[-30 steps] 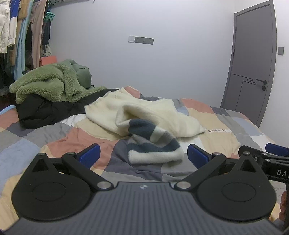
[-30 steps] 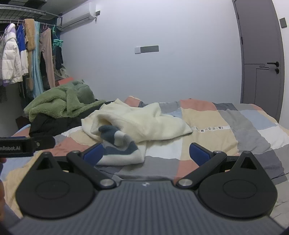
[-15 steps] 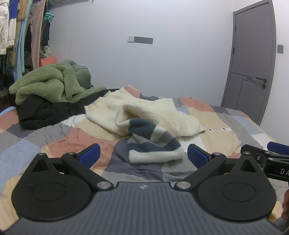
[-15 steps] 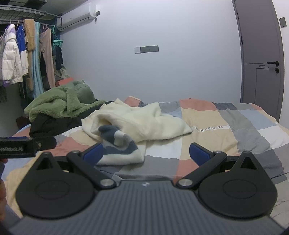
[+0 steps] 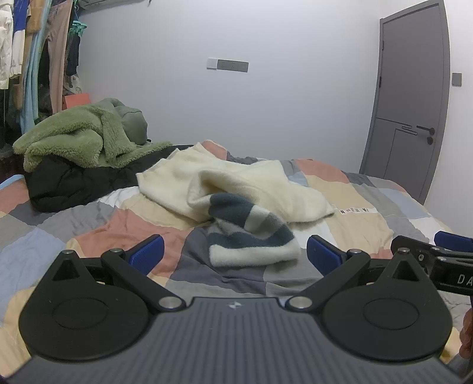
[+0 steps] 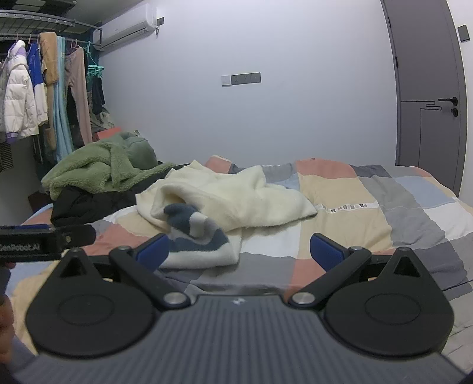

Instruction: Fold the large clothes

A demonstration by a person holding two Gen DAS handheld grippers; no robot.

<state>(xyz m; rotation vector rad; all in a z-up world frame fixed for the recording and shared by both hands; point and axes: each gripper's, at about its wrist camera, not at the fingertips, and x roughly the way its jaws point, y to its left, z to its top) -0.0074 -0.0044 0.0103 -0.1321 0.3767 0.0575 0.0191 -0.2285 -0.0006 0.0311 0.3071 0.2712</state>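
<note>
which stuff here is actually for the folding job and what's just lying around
For the job:
- cream sweater with striped sleeve, crumpled on the patchwork bed
- left gripper and right gripper, both open, holding nothing

Lying about:
- green fleece on a black jacket
- hanging clothes
- grey door

one bed [image 5: 369, 224] with three garments: one cream sweater [image 5: 242, 183], one green fleece [image 5: 77, 138], one black jacket [image 5: 68, 183]. two grippers: left [image 5: 235, 255], right [image 6: 239, 251]. one door [image 5: 411, 97]. one air conditioner [image 6: 128, 25].
</note>
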